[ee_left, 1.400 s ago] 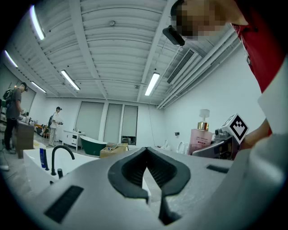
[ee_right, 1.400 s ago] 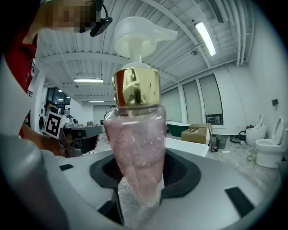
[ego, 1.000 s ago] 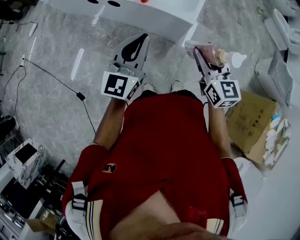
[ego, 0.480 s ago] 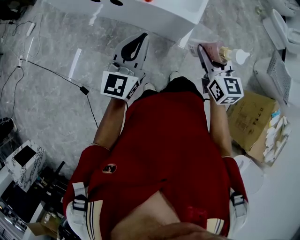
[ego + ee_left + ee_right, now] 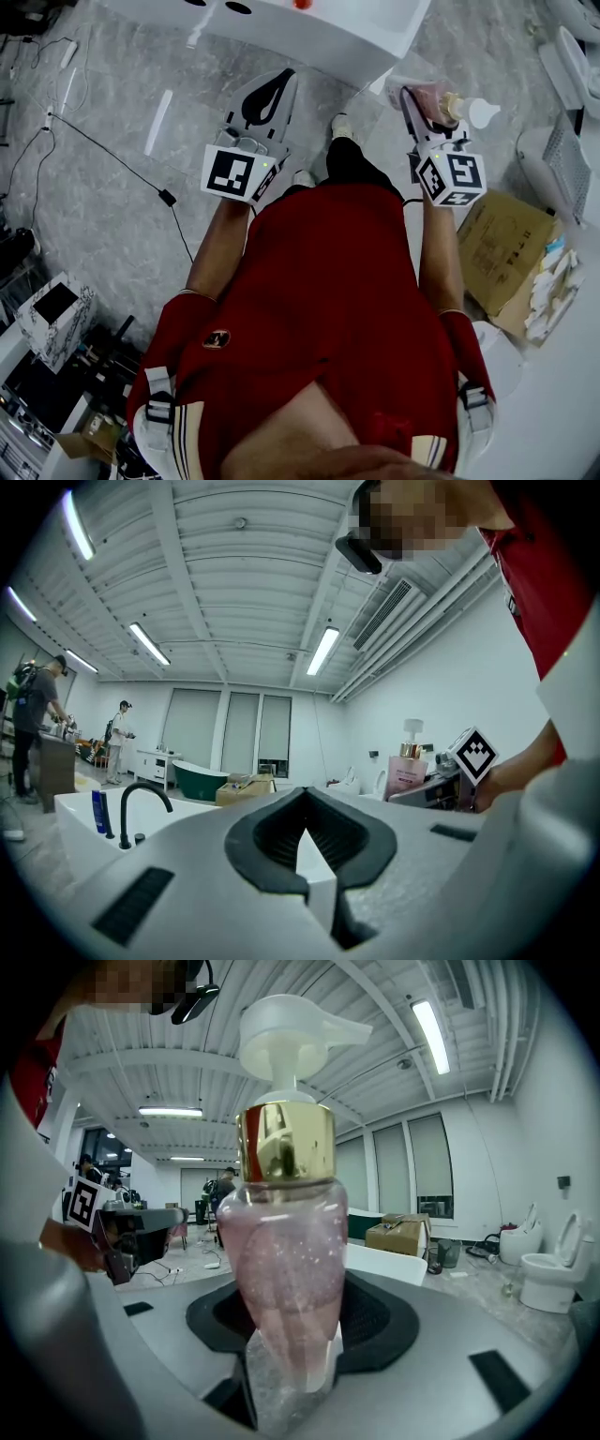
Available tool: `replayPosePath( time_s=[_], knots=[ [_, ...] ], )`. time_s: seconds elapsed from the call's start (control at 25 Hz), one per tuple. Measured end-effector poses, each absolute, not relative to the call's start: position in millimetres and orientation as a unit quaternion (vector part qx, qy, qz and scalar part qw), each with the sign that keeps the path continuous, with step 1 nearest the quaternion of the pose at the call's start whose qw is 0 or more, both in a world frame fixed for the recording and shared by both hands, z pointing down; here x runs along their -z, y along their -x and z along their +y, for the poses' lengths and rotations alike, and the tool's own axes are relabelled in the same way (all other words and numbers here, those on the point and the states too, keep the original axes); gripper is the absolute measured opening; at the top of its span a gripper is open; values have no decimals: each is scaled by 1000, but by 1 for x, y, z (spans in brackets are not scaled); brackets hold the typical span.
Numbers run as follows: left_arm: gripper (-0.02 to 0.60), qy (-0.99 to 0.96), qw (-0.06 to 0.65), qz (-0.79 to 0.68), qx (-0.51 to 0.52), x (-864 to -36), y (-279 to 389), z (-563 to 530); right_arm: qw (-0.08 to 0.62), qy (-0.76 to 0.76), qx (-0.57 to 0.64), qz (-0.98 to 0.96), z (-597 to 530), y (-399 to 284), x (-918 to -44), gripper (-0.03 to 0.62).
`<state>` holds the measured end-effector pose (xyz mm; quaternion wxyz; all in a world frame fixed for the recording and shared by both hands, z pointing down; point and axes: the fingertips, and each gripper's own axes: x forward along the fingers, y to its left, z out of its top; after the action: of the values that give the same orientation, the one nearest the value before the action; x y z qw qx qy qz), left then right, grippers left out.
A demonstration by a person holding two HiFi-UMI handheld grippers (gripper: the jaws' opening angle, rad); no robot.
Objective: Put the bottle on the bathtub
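Observation:
A pink bottle [image 5: 429,99] with a gold collar and white pump lies between the jaws of my right gripper [image 5: 419,105], which is shut on its lower body. In the right gripper view the bottle [image 5: 286,1260] stands upright in my right gripper [image 5: 289,1372]. My left gripper [image 5: 284,77] is shut and holds nothing; its pads [image 5: 302,841] meet at the tip. The white bathtub [image 5: 319,33] lies just ahead of both grippers. It also shows in the left gripper view, where the bathtub [image 5: 80,808] carries a black faucet [image 5: 141,803].
A cardboard box [image 5: 511,246] sits on the floor at the right. A black cable [image 5: 112,155] runs over the grey floor at the left. A blue bottle [image 5: 97,810] stands on the tub rim. A toilet [image 5: 548,1277] and people [image 5: 36,724] are farther off.
The person has stepped towards the bathtub, which now sits lower in the head view. One foot has come forward. Both grippers keep their hold and pose.

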<state>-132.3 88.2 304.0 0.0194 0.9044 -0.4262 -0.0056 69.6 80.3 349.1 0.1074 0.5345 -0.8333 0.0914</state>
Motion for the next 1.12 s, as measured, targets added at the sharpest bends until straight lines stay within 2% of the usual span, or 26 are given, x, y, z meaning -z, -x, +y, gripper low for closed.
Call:
replayPosePath(
  time_s=[0.52, 1.12],
  knots=[
    [8, -894, 22, -446, -31, -323, 93, -21, 133, -507, -88, -847, -30, -101, -386, 221],
    [8, -881, 24, -465, -84, -350, 40, -90, 165, -458, -114, -866, -106, -124, -457, 221]
  ],
)
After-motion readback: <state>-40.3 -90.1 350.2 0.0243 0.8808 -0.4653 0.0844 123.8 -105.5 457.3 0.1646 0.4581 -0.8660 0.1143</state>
